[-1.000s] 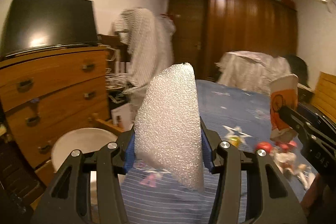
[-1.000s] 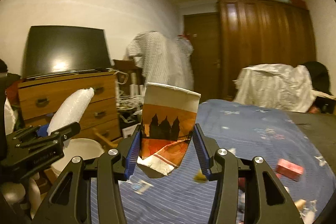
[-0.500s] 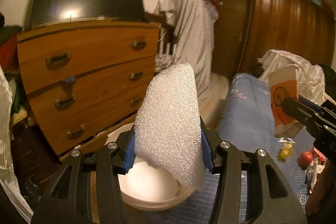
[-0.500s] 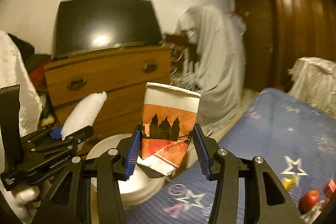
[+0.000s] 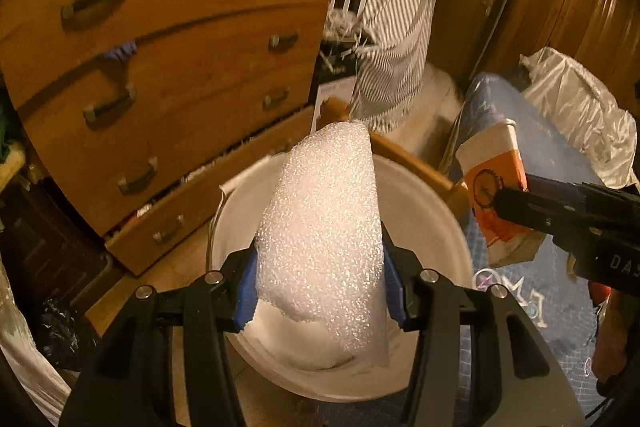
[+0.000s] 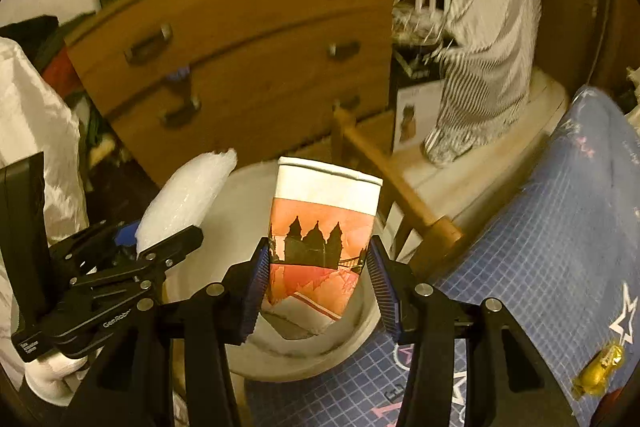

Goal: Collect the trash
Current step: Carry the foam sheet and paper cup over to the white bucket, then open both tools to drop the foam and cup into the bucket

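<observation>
Holding: left gripper [image 5: 320,287] jaws, one foam piece [image 5: 324,227] | right gripper [image 6: 316,283] jaws, one paper cup [image 6: 320,227] | one bin [image 5: 432,223]

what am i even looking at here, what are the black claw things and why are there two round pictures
No robot here: a person carries a hand-held gripper in each hand, each with a fisheye camera looking along its jaws, hence two round pictures.

The left gripper holds a piece of white foam wrap; it also shows in the right camera's picture. The right gripper holds a crumpled orange paper cup.

Both hang over a white bucket, probably the trash bin, standing on the floor between a wooden chest of drawers and a bed with a blue star-print sheet. A gold candy wrapper lies on the sheet.
</observation>
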### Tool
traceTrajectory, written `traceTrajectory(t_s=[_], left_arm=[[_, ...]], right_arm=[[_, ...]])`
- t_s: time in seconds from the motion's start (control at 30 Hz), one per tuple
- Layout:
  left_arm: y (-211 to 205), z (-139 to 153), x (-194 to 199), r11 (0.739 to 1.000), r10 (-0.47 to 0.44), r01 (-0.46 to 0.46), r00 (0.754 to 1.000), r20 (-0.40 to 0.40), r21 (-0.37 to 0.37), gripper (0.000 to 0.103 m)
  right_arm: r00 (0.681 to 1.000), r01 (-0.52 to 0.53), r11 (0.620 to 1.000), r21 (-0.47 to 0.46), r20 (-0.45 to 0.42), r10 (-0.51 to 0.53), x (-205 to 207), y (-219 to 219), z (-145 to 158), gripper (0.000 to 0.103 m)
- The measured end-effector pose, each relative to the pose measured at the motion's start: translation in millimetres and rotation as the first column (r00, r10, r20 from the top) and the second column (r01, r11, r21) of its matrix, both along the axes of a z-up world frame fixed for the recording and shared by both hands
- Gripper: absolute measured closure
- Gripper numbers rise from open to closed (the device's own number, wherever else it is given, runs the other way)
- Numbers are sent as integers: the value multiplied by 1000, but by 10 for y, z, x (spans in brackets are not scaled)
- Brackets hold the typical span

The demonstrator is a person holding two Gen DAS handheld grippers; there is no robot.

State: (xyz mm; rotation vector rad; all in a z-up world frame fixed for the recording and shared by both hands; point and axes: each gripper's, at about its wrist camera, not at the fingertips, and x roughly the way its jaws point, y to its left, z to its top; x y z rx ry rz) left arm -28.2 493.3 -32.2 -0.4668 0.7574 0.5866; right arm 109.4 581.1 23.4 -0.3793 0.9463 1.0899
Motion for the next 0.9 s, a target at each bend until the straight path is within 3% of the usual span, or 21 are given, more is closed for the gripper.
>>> traceTrajectory(t_s=[0.17, 0.3, 0.8, 0.87, 0.9], left_arm=[[200, -143, -25, 999, 21, -21, 999, -24, -23, 54], [342, -210, -95, 998, 50, -51, 998, -33, -30, 54], [424, -260, -101, 998, 60, -61, 998, -35, -23, 54], [419, -249, -98, 998, 60, -60, 998, -37, -16, 53], [419, -248, -97, 998, 61, -62, 997, -38, -14, 51]], right_arm=[[999, -17, 999, -38, -34, 16, 63, 116, -212, 53], [999, -4, 999, -36, -35, 2, 169, -29, -277, 53], [1000, -9, 999, -34, -26, 8, 211, -98, -225, 52], [999, -16, 999, -34, -28, 15, 203, -91, -218, 49], [999, -17, 999, -31, -31, 16, 202, -92, -216, 42]])
